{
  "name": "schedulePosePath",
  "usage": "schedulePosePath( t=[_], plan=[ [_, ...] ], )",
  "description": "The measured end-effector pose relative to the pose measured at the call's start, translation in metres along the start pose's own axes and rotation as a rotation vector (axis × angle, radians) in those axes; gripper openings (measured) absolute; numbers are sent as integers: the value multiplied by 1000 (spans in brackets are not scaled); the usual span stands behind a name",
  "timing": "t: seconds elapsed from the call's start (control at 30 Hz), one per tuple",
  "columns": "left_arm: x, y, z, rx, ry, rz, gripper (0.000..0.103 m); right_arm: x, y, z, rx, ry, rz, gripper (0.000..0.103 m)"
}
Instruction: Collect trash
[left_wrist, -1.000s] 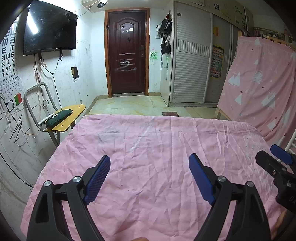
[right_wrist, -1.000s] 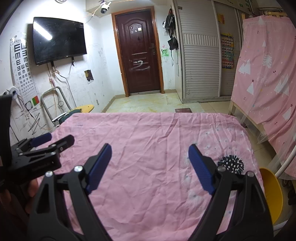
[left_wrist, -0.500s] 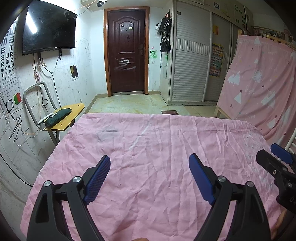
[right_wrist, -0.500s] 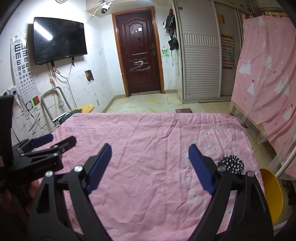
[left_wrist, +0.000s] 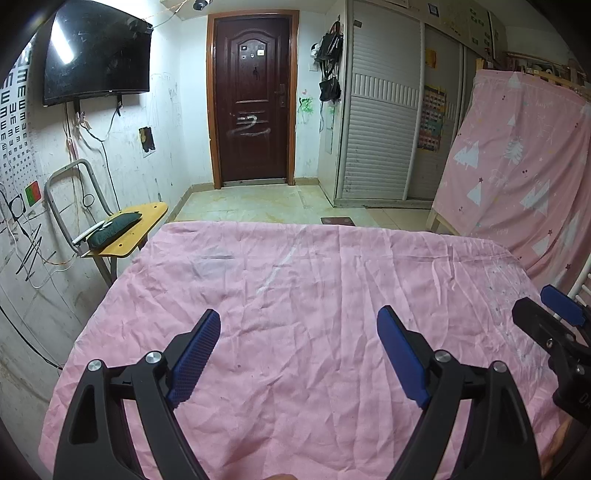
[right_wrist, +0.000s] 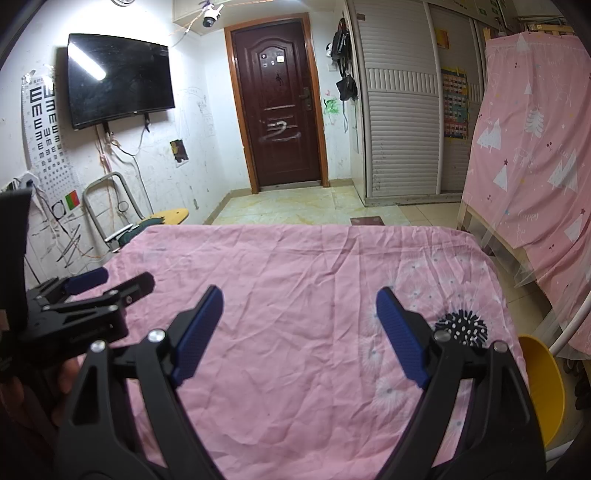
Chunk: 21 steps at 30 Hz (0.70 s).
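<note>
Both grippers hover over a table covered by a wrinkled pink cloth (left_wrist: 295, 288). My left gripper (left_wrist: 299, 332) is open with blue pads wide apart and nothing between them. My right gripper (right_wrist: 299, 317) is open too, likewise with nothing between its pads. In the left wrist view the right gripper (left_wrist: 554, 325) shows at the right edge; in the right wrist view the left gripper (right_wrist: 99, 288) shows at the left edge. No trash item shows on the cloth. A yellow bin (right_wrist: 543, 384) stands beside the table's right side, partly hidden by my right gripper.
A black spiky-ball print (right_wrist: 461, 326) marks the pink cloth (right_wrist: 295, 266) near its right edge. A yellow folding chair (left_wrist: 129, 229) with a dark pouch stands left of the table. Beyond are tiled floor (left_wrist: 255, 203), a dark door (left_wrist: 253, 99), a wardrobe and a pink-draped frame (left_wrist: 524, 158).
</note>
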<state>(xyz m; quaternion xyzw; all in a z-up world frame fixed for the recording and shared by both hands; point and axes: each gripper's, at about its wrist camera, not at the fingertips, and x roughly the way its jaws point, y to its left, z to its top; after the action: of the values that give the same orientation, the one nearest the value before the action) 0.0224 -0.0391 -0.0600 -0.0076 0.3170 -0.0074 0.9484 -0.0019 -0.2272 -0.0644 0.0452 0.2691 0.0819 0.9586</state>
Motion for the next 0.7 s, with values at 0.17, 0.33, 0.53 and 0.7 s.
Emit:
schedulePosePath(
  t=[0.17,0.33,0.53,0.7],
  plan=[
    [1,-1,-1,3,2,0,80,0,0,0,1,0,1,81],
    [0,-1,-1,3,0,0,79,0,0,0,0,0,0,81],
    [1,-1,-2,2,2,-2,80,0,0,0,1,0,0,81],
    [1,-2,-2,2,3,-3,79,-1,0,0,0,0,0,81]
  ],
)
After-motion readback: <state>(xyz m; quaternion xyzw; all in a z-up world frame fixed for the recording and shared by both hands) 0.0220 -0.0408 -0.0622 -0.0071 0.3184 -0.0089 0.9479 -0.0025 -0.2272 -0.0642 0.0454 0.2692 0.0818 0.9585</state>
